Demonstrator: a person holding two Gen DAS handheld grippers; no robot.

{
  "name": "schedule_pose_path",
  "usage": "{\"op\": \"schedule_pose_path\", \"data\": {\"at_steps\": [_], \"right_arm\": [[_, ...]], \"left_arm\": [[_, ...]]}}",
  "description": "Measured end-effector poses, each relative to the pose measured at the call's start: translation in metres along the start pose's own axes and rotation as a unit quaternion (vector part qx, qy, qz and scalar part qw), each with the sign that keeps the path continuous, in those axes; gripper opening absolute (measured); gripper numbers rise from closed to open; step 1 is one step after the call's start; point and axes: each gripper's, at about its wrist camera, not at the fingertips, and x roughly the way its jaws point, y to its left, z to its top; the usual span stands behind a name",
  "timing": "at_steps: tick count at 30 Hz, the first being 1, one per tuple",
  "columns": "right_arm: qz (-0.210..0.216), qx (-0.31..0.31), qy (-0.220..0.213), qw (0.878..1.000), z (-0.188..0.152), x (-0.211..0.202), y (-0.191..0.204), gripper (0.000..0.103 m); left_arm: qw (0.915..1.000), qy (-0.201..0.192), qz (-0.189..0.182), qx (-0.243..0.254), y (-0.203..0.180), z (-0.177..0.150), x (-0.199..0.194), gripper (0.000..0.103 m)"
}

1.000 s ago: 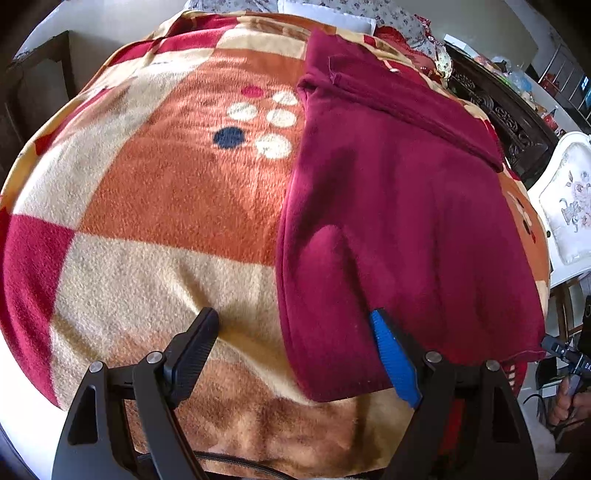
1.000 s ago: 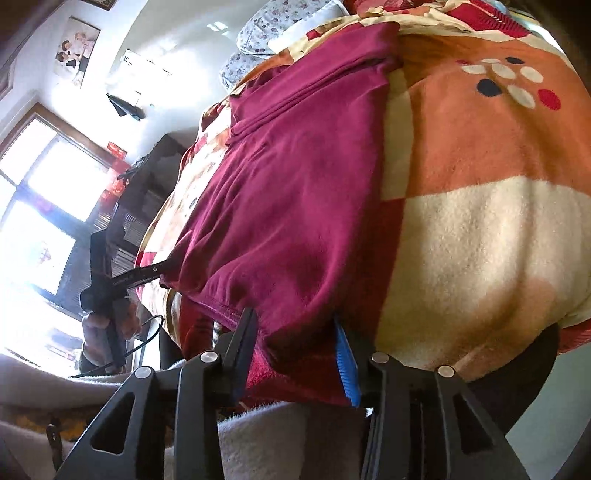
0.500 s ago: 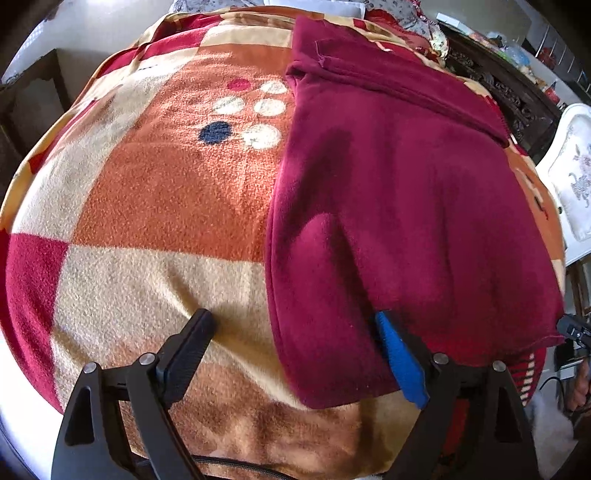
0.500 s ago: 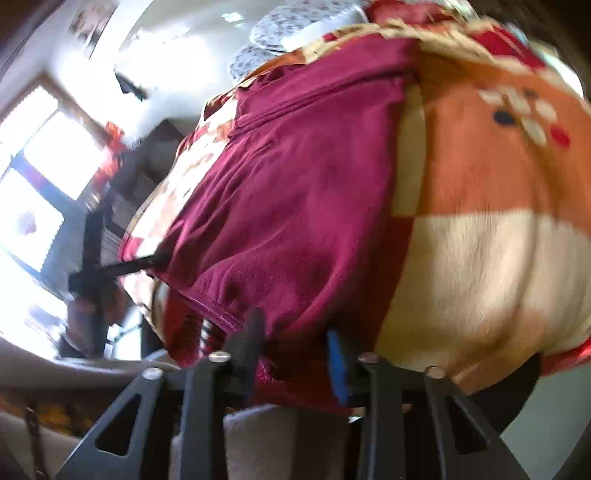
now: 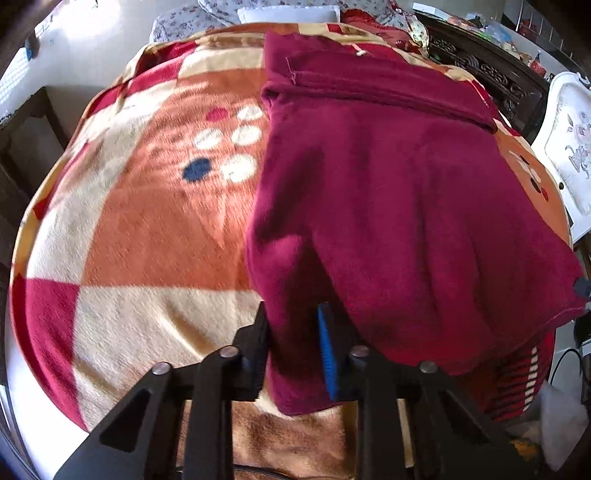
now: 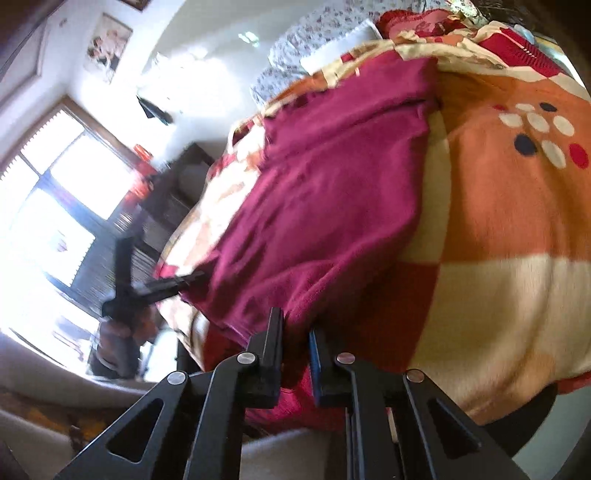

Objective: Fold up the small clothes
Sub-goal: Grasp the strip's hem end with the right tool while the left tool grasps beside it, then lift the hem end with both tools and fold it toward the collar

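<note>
A maroon fleece garment (image 5: 388, 203) lies spread on a bed's orange, cream and red blanket (image 5: 147, 240). My left gripper (image 5: 291, 317) is at the garment's near left corner. Its jaws are closing, with the fabric bunched between the black finger and the blue pad. In the right wrist view the same garment (image 6: 332, 192) runs up the blanket (image 6: 498, 221). My right gripper (image 6: 297, 328) pinches the other near corner, its jaws also closing on the cloth. The left gripper (image 6: 173, 284) shows there too, held by a hand (image 6: 118, 332).
Pillows (image 5: 288, 13) lie at the head of the bed. A dark carved wooden cabinet (image 5: 480, 62) and a white chair (image 5: 569, 147) stand to the right of the bed. A bright window (image 6: 55, 184) and a framed picture (image 6: 107, 40) are on the walls.
The left jaws went from wide open around the corner to closed on the fabric. The right jaws narrowed onto their corner. Both corners have lifted slightly off the blanket.
</note>
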Motion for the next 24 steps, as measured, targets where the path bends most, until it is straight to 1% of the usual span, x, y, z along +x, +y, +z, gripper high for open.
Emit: {"op": "schedule_pose_path", "data": {"at_steps": [4,6,8,10,13,14,15,16,17,18,19,20,22,23,24], "right_arm": [[0.018,-0.01,-0.037,0.999,0.025,-0.009,0.005,0.011],[0.024,-0.018,-0.053,0.998,0.036,-0.011,0.007,0.011],[0.028,-0.021,-0.078,0.996,0.056,-0.01,0.008,0.011],[0.033,-0.021,-0.096,0.995,0.073,-0.008,0.008,0.01],[0.037,-0.021,-0.099,0.994,0.086,-0.005,0.007,0.01],[0.036,-0.024,-0.097,0.994,0.087,-0.004,0.008,0.01],[0.036,-0.027,-0.093,0.995,0.086,-0.004,0.008,0.01],[0.04,-0.028,-0.089,0.995,0.084,-0.003,0.009,0.011],[0.041,-0.029,-0.088,0.995,0.083,-0.003,0.008,0.011],[0.043,-0.028,-0.086,0.995,0.08,-0.002,0.007,0.011],[0.044,-0.026,-0.086,0.995,0.079,-0.001,0.005,0.011],[0.046,-0.023,-0.086,0.995,0.077,-0.002,0.003,0.011],[0.049,-0.014,-0.086,0.995,0.076,-0.002,-0.002,0.011],[0.049,-0.013,-0.086,0.995,0.075,-0.001,-0.003,0.011],[0.05,-0.013,-0.086,0.995,0.074,-0.002,-0.003,0.011]], "left_arm": [[0.9996,-0.023,-0.009,-0.014,0.009,0.018,-0.013,0.016],[0.9986,-0.045,-0.012,-0.025,0.015,0.034,-0.02,0.01],[0.9975,-0.064,-0.012,-0.028,0.017,0.052,-0.023,0.008],[0.9969,-0.073,-0.01,-0.029,0.014,0.066,-0.023,0.007],[0.9962,-0.081,-0.018,-0.025,0.012,0.082,-0.026,0.006],[0.9954,-0.082,-0.037,-0.031,0.014,0.084,-0.03,0.006],[0.995,-0.078,-0.051,-0.037,0.017,0.083,-0.029,0.011],[0.9944,-0.065,-0.067,-0.049,0.022,0.082,-0.027,0.017],[0.9932,-0.05,-0.08,-0.067,0.029,0.08,-0.024,0.036],[0.9915,-0.042,-0.09,-0.085,0.035,0.076,-0.023,0.052],[0.9893,-0.04,-0.097,-0.101,0.041,0.072,-0.021,0.055],[0.988,-0.036,-0.098,-0.114,0.047,0.068,-0.02,0.056],[0.9884,-0.02,-0.09,-0.121,0.052,0.058,-0.016,0.056],[0.9879,-0.012,-0.091,-0.125,0.055,0.053,-0.014,0.062],[0.9861,-0.001,-0.098,-0.134,0.057,0.046,-0.011,0.071]]}}
